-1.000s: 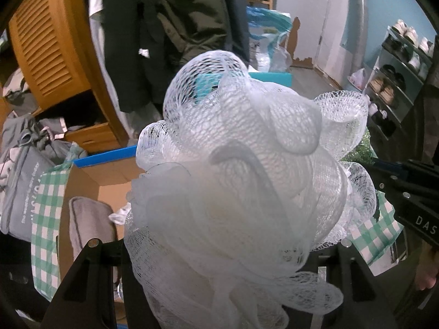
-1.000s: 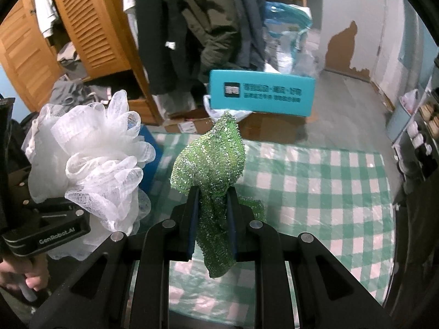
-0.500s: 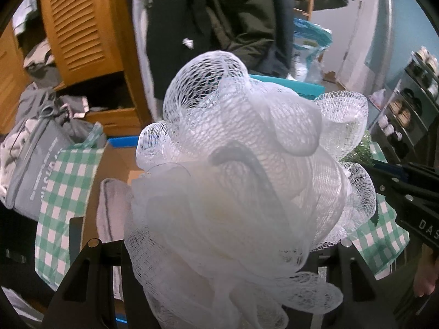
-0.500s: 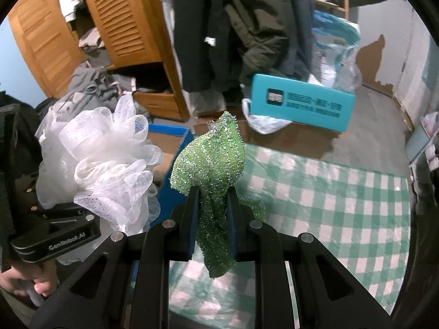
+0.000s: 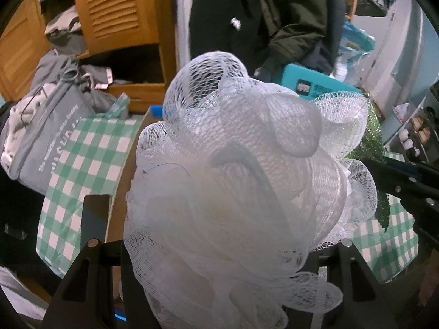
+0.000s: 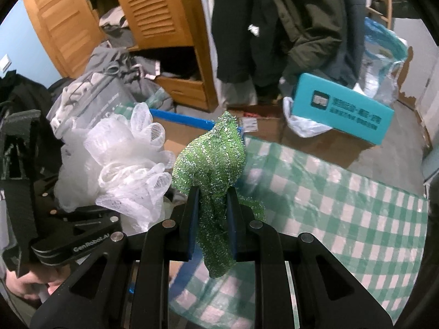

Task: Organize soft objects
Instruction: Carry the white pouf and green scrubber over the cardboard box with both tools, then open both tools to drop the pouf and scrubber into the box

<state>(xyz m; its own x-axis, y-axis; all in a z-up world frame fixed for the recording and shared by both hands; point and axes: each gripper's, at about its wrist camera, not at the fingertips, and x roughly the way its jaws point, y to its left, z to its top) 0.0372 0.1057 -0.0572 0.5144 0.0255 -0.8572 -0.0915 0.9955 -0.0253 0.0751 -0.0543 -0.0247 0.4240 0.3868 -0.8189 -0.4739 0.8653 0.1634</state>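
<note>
Right wrist view: right gripper (image 6: 211, 219) pinches a green glitter scrubbing cloth (image 6: 212, 161). Left gripper (image 6: 82, 235) clamps a white mesh bath pouf (image 5: 241, 181).

A white mesh bath pouf (image 5: 236, 181) fills the left tongs (image 5: 219, 249), above green-checked cloth (image 5: 79, 164).

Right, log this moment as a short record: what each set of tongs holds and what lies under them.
left tongs: closed on the white bath puff
right tongs: closed on the green scrub cloth, which sticks up above the fingers and hangs below them
below: green checked cloth on the right, open cardboard box with a blue edge to the left
behind: teal box, dark coats, wooden wardrobe
both items: in the air, not set down
</note>
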